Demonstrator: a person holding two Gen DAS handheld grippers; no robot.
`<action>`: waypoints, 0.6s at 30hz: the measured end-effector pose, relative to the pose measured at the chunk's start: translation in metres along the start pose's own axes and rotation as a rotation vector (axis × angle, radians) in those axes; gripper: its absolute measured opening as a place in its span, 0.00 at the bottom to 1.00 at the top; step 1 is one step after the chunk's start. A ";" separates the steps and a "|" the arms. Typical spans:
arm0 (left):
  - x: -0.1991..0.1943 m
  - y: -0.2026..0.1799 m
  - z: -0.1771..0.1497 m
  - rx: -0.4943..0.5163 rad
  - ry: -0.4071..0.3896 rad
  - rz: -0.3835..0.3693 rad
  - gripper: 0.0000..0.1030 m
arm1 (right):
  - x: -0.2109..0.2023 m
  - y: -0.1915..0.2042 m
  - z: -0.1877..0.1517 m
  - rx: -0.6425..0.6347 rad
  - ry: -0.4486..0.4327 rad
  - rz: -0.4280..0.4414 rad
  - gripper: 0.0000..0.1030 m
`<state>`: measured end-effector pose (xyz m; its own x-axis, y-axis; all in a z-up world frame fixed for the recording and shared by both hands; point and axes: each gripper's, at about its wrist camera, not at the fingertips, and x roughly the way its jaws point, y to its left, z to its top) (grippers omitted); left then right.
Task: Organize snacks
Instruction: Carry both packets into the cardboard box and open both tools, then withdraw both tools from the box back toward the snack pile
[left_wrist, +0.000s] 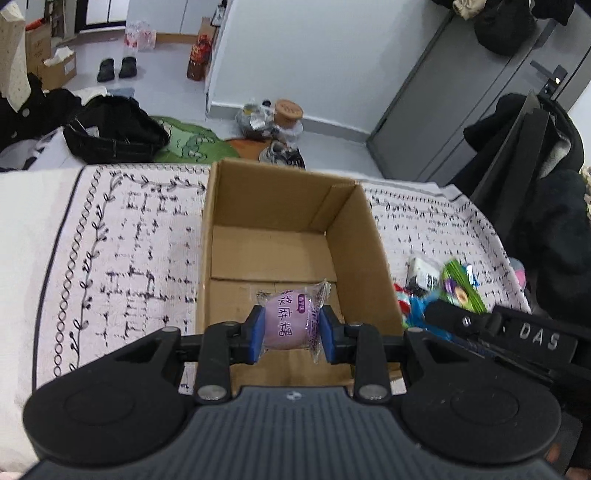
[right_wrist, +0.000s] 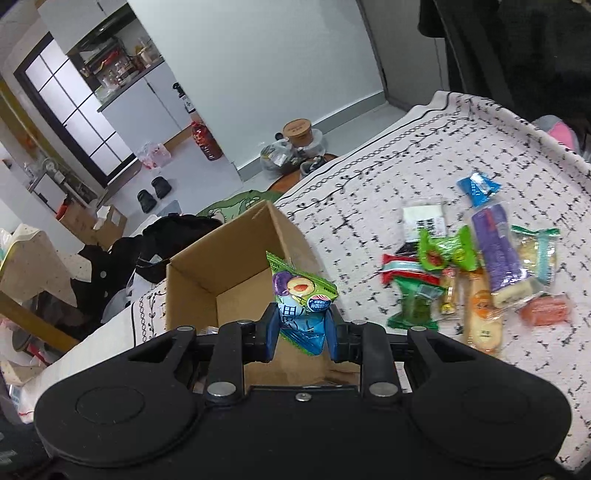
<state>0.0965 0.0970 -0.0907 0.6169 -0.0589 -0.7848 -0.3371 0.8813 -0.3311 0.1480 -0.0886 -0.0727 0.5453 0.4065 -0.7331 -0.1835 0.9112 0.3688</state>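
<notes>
An open cardboard box stands on a patterned tablecloth. My left gripper is shut on a purple wrapped snack and holds it over the box's near end. My right gripper is shut on a green and blue snack packet, held beside the box's right wall. In the left wrist view the right gripper's body shows at the right, with that packet blurred.
A pile of loose snack packets lies on the cloth to the right of the box. A black chair with dark clothes stands at the table's right. Clutter, shoes and jars lie on the floor beyond.
</notes>
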 end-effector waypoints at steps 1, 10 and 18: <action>0.003 0.000 -0.001 -0.001 0.010 -0.003 0.30 | 0.001 0.003 -0.001 -0.006 -0.001 0.003 0.25; 0.018 0.014 -0.007 -0.041 0.087 0.030 0.32 | 0.014 0.013 -0.004 -0.024 0.014 0.013 0.26; 0.021 0.024 -0.007 -0.022 0.090 0.132 0.33 | 0.014 0.020 -0.008 -0.063 0.037 0.049 0.40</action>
<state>0.0961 0.1134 -0.1190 0.5006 0.0140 -0.8656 -0.4269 0.8738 -0.2327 0.1459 -0.0641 -0.0801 0.5044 0.4514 -0.7361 -0.2610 0.8923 0.3684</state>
